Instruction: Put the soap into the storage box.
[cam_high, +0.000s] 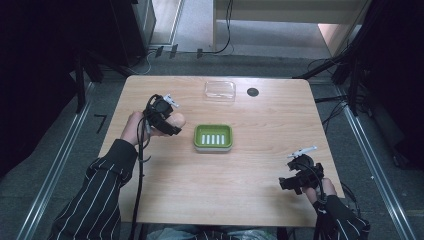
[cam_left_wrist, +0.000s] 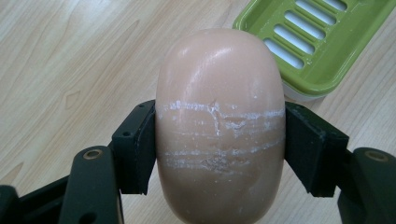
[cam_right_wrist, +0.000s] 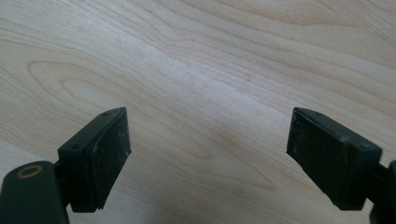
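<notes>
Two tongs work a pale wooden surface (cam_high: 220, 175), and only one is loaded. The left tongs (cam_left_wrist: 219, 144) are clenched on a peach-coloured bar of soap (cam_left_wrist: 219, 126), one black pad pressed to each long side, the bar's long axis running straight out ahead between the jaws. The green soap dish (cam_high: 213, 137) sits at the middle of the surface, just right of the left tongs (cam_high: 167, 120), so the soap (cam_high: 176, 120) has a short sideways trip left; the left hand is plainly the nearer one. The right tongs (cam_high: 299, 172) rest at the near right corner, well apart from the dish, released, with bare wood between the pads (cam_right_wrist: 105, 154). A clear plastic lid (cam_high: 220, 91) lies at the far edge beyond the dish. From above, the whole layout reads at once. The left gripper view adds white scuff lines across the bar and the dish's slotted floor (cam_left_wrist: 303, 37) up and to the right.
</notes>
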